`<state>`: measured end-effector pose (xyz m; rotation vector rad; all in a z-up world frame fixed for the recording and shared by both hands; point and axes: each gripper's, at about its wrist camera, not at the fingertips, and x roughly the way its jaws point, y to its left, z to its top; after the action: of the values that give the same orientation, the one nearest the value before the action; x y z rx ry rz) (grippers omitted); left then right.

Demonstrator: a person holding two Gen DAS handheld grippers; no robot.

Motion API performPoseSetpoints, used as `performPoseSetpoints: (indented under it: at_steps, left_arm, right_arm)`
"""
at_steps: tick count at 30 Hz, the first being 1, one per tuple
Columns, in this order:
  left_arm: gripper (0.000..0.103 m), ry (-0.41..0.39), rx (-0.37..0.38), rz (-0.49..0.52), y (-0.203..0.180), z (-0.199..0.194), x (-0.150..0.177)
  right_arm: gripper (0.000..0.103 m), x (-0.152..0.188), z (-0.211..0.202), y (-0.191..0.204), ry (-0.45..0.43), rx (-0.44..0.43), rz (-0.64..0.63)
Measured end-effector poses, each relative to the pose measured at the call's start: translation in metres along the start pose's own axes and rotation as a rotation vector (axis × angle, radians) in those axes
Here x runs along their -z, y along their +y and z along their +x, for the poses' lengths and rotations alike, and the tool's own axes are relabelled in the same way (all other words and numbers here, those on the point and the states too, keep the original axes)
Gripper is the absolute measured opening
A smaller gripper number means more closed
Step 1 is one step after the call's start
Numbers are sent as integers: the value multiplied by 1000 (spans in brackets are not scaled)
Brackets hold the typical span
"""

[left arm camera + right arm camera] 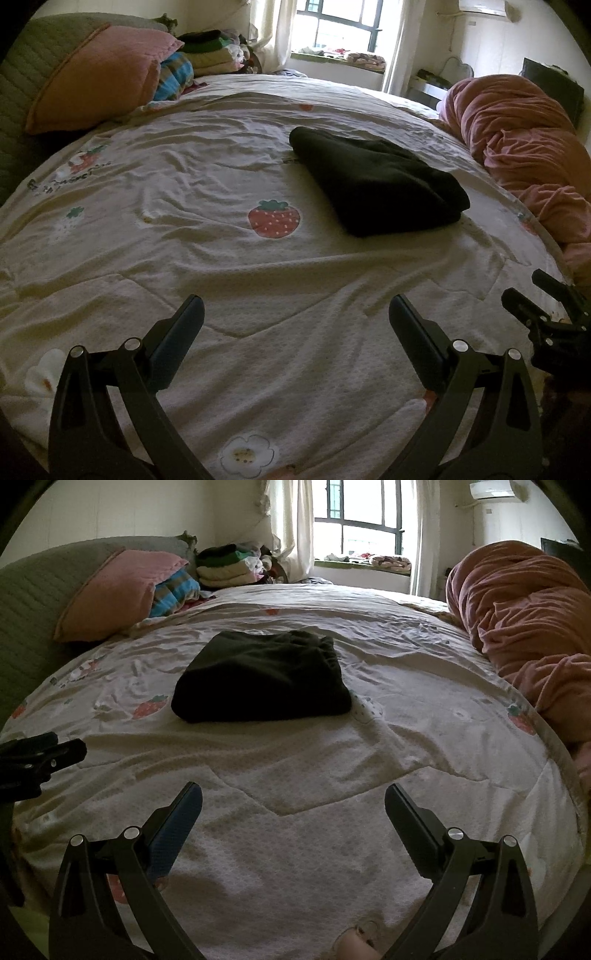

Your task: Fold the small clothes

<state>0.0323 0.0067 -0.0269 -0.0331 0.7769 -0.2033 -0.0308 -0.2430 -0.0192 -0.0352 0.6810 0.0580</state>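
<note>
A dark garment (376,181) lies folded into a thick rectangle on the strawberry-print bedspread (221,280); in the right wrist view the same dark garment (260,677) sits centre-left, well ahead of the fingers. My left gripper (295,306) hovers open over bare bedspread, short of the garment and to its left, with nothing between its fingers. My right gripper (293,794) is also open and holds nothing, above the bedspread (332,775) near the front edge. The right gripper (541,295) shows at the right edge of the left view, the left gripper (55,751) at the left edge of the right view.
A rumpled pink duvet (524,620) is heaped along the right side of the bed. A pink pillow (99,74) and a striped one lean at the headboard, with a stack of folded clothes (229,566) behind. A window (362,520) is at the back.
</note>
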Motion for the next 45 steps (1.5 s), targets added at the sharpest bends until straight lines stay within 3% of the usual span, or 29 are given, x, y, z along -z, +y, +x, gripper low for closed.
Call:
performPoseSetpoints:
  at_steps: [45]
  left_arm:
    - [94, 8, -34, -2, 11, -2, -1]
  right_arm:
    - [98, -1, -3, 1, 3, 3, -4]
